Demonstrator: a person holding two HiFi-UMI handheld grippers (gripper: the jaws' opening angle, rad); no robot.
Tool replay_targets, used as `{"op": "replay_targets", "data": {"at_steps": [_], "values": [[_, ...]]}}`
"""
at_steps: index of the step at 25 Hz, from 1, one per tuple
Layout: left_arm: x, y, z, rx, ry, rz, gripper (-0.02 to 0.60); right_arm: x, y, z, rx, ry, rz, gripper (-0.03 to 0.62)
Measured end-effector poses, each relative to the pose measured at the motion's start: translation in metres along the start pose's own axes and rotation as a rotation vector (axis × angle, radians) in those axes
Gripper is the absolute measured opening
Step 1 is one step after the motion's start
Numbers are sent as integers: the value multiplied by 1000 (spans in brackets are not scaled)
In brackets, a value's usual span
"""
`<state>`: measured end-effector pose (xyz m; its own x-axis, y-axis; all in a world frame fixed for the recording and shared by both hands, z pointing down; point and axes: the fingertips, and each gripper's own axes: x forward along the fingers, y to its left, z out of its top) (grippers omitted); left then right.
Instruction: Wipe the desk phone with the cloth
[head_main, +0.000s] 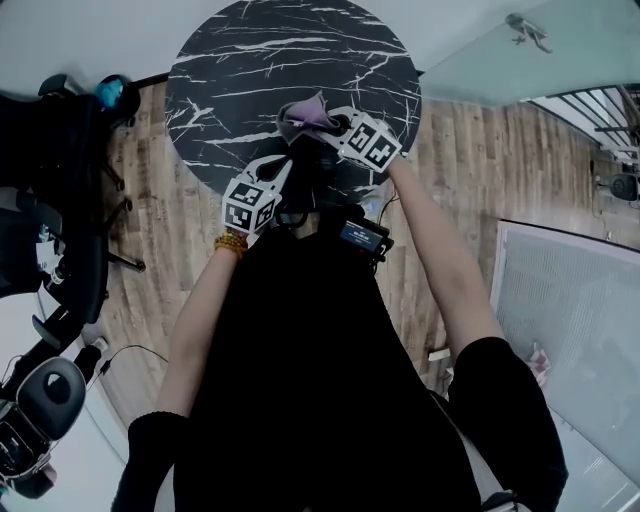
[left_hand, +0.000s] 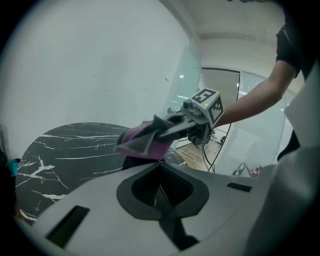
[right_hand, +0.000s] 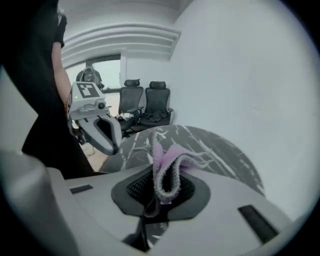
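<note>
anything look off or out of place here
Nothing spilled or broken. The odd part: the purple cloth is bunched in the right gripper above the marble table, but no desk phone shows clearly. A dark shape below the cloth in the left gripper view is too hidden to name.

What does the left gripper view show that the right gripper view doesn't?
Only the left gripper view shows the right gripper from outside, with its marker cube and the person's bare arm behind it, plus a glass panel. Only the right gripper view shows the left gripper from outside and two black office chairs. Both show the purple cloth pinched in the right gripper's jaws, and the round black marble table.
</note>
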<state>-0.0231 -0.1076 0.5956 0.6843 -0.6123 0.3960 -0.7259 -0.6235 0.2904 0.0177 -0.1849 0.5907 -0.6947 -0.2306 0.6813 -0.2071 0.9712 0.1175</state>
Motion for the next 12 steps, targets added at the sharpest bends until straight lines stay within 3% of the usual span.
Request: {"op": "replay_targets", "data": {"at_steps": [4,6,12], "values": [[-1,-2,1,9,2,-9,13,-21,-41,16,-217,28,-338,55],[-1,-3,0,12,4,-12,13,-22,-46,12,-273,61,-418,55],[3,-8,-3,4,19,-21,13,9,-22,-26,-149,145,-269,55]]}}
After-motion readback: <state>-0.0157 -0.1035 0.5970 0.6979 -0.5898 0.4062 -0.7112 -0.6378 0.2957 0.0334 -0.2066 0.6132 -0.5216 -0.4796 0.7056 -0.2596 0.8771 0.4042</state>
